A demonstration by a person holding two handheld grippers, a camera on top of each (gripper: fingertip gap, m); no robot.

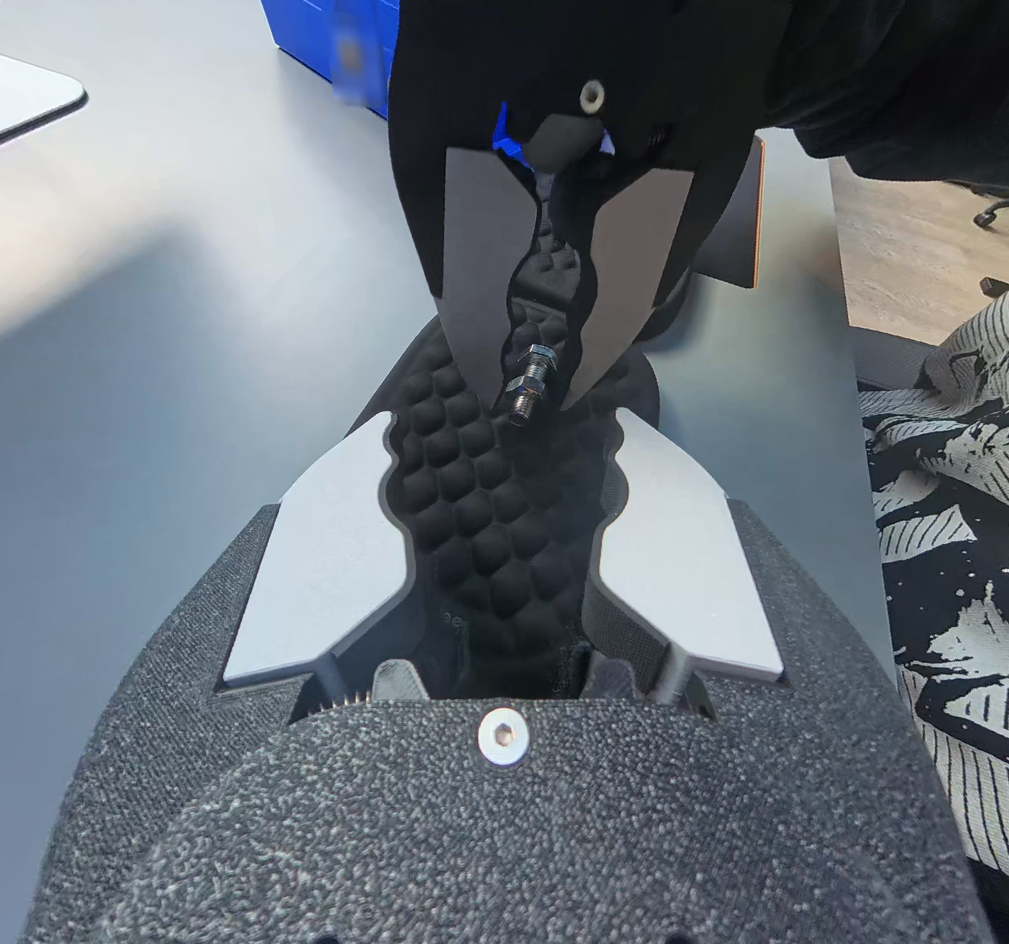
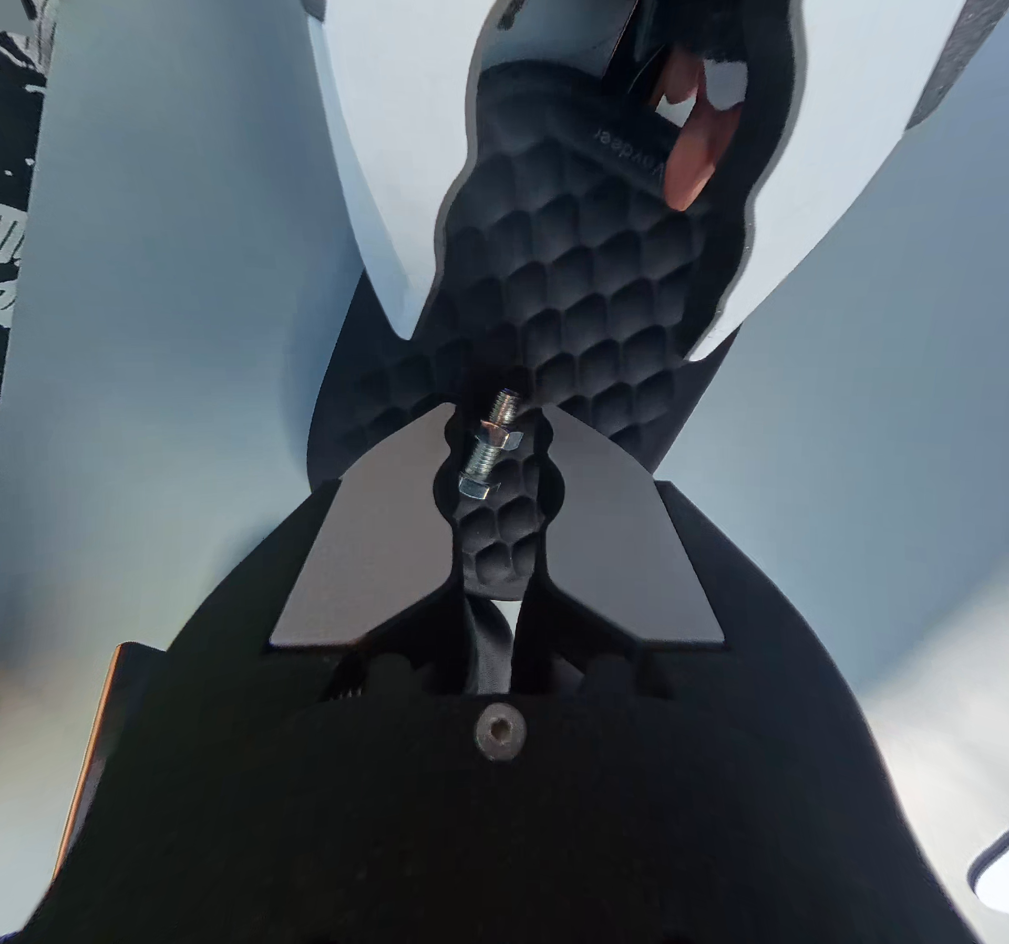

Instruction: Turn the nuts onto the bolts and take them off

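A silver bolt (image 1: 528, 378) with a hex nut (image 1: 521, 386) partway along its thread is held in the air above the grey table (image 1: 191, 263). My right gripper (image 1: 530, 406) comes down from the top of the left wrist view, shut on the bolt near its head. In the right wrist view the bolt (image 2: 483, 459) and nut (image 2: 499, 435) sit between the nearly closed fingers of the right gripper (image 2: 499, 413). My left gripper (image 1: 505, 414) is wide open. The bolt's threaded tip points in between its fingers, at the black honeycomb pad (image 2: 573, 284).
A blue plastic bin (image 1: 327, 17) stands at the back of the table. A flat white object (image 1: 33, 93) lies at the far left. The table's right edge (image 1: 852, 372) borders a black-and-white patterned cloth (image 1: 939, 481). A person's fingertip (image 2: 693, 153) shows behind the left gripper. The left gripper's tips are roughly 4 centimetres from the right gripper's.
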